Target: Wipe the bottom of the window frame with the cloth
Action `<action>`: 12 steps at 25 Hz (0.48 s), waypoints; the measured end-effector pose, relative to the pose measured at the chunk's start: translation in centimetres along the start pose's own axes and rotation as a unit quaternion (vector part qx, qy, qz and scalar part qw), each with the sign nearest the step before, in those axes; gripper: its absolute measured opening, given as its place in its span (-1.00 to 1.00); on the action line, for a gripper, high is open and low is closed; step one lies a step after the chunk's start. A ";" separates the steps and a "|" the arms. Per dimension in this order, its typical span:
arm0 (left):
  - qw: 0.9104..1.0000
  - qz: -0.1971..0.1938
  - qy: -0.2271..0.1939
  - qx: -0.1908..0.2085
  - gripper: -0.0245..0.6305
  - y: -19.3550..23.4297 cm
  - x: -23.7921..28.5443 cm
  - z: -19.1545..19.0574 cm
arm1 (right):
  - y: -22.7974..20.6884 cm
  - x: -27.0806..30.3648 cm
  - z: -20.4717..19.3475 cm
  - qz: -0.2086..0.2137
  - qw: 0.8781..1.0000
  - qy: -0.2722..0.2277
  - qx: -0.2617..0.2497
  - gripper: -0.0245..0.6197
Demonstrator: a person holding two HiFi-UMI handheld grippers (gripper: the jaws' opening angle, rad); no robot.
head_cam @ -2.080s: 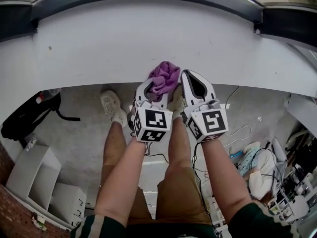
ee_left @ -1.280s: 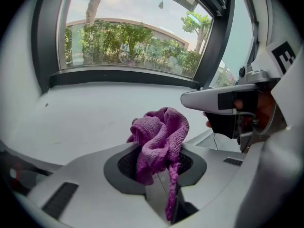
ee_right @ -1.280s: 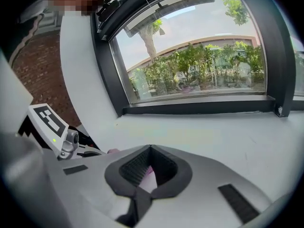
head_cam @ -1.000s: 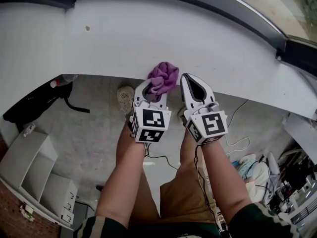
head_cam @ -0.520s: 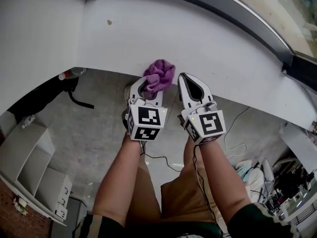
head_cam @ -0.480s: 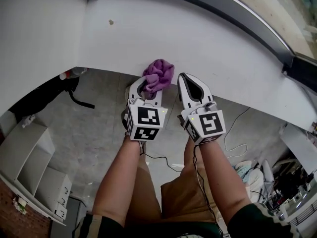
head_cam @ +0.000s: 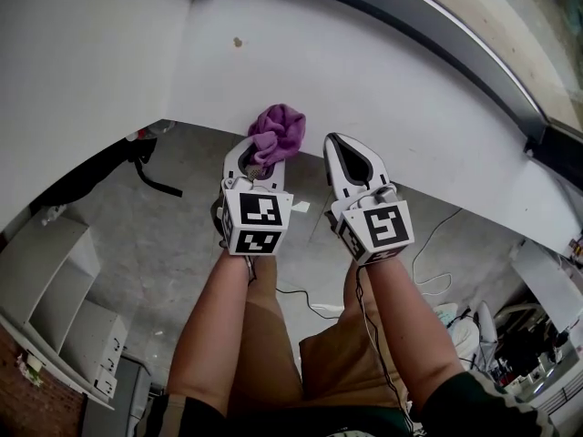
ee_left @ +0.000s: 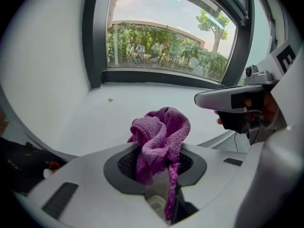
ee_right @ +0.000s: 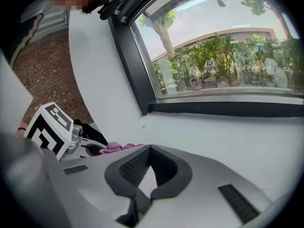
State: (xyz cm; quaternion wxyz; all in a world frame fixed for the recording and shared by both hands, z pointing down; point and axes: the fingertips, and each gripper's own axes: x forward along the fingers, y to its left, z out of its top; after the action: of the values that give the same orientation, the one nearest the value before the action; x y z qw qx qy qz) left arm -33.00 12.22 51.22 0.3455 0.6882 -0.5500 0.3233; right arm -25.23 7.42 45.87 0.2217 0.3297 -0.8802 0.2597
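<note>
The crumpled terry cloth [ee_left: 159, 137] is bright purple. The left gripper [ee_left: 159, 156] and right gripper [ee_right: 147, 148] have white shells with dark grey ribbed pads, and their marker cubes [head_cam: 252, 226] bear black squares on white. The broad painted sill [head_cam: 301, 62] is plain white, and the metal window frame [ee_left: 156, 77] is dark grey. The concrete floor [head_cam: 173, 235] is mottled grey. The person's shorts [head_cam: 332, 371] are tan.

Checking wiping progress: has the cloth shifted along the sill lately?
Yes: the cloth has moved left, much nearer the brown speck on the sill.

Left tongs [head_cam: 258, 156] clamped (loaded), right tongs [head_cam: 344, 153] closed
</note>
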 end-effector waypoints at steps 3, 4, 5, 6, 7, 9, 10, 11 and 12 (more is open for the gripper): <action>1.000 0.007 -0.001 -0.006 -0.56 1.2 -0.3 -0.1 | 1.1 0.9 0.5 0.011 1.000 -0.002 -0.004 -0.88; 1.000 0.010 -0.001 -0.007 -0.56 1.7 -0.4 -0.1 | 1.5 1.3 0.6 0.014 1.000 -0.001 -0.004 -0.88; 1.000 0.013 -0.001 -0.008 -0.56 2.2 -0.5 -0.1 | 1.9 1.7 0.8 0.017 1.000 0.000 -0.005 -0.88; 1.000 0.017 -0.001 -0.011 -0.56 2.7 -0.6 -0.2 | 2.3 2.1 1.1 0.020 1.000 -0.001 -0.007 -0.88; 1.000 0.020 -0.001 -0.014 -0.56 3.2 -0.7 -0.2 | 2.6 2.5 1.4 0.024 1.000 -0.003 -0.008 -0.88; 1.000 0.025 -0.001 -0.017 -0.56 4.0 -0.8 -0.2 | 3.2 3.1 1.7 0.029 1.000 -0.006 -0.008 -0.88; 1.000 0.027 0.000 -0.016 -0.56 4.4 -0.9 -0.3 | 3.5 3.4 1.8 0.032 0.999 -0.007 -0.007 -0.88; 0.999 0.029 0.001 -0.015 -0.56 4.8 -0.9 -0.4 | 3.8 3.6 1.8 0.035 0.999 -0.007 -0.007 -0.88; 0.999 0.032 0.002 -0.014 -0.56 5.2 -1.0 -0.5 | 4.2 3.8 1.8 0.038 0.999 -0.008 -0.008 -0.88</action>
State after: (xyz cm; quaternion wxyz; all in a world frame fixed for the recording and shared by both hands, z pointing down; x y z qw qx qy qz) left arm -38.37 12.35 51.24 0.3460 0.6645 -0.5755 0.3280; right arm -31.17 7.27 45.33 0.2075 0.2961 -0.8958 0.2584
